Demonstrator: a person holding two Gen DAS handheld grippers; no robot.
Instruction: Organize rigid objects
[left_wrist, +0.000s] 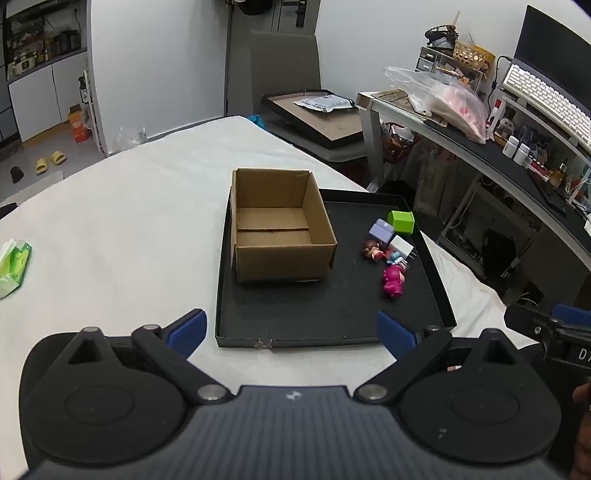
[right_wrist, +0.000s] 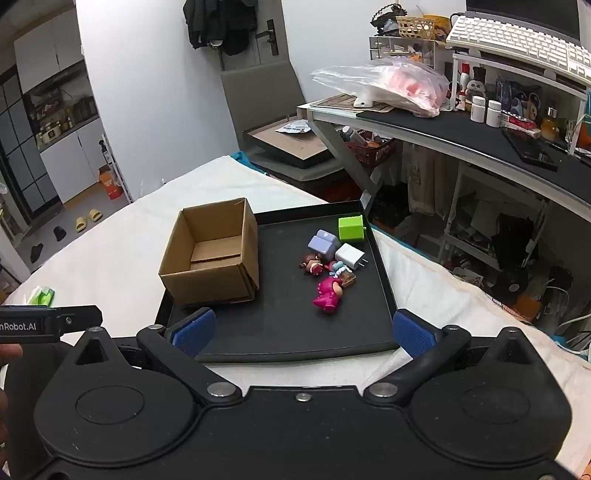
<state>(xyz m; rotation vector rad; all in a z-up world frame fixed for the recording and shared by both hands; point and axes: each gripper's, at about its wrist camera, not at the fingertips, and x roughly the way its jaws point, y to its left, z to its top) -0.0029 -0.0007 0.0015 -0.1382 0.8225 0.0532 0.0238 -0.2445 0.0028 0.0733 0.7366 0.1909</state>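
I hold both the left gripper (left_wrist: 291, 334) and right gripper (right_wrist: 301, 332) released, nothing between their blue pads. On the shallow black tray (right_wrist: 295, 332), the open brown cardboard box (right_wrist: 212, 254) sits at ten o'clock, with small plastic toys and chargers (right_wrist: 332, 266) clustered at two o'clock.

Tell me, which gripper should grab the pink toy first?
Probably the right gripper: it is open, and the pink toy lies almost straight ahead of it on the black tray. From the left gripper, also open, the toy sits off to the right.
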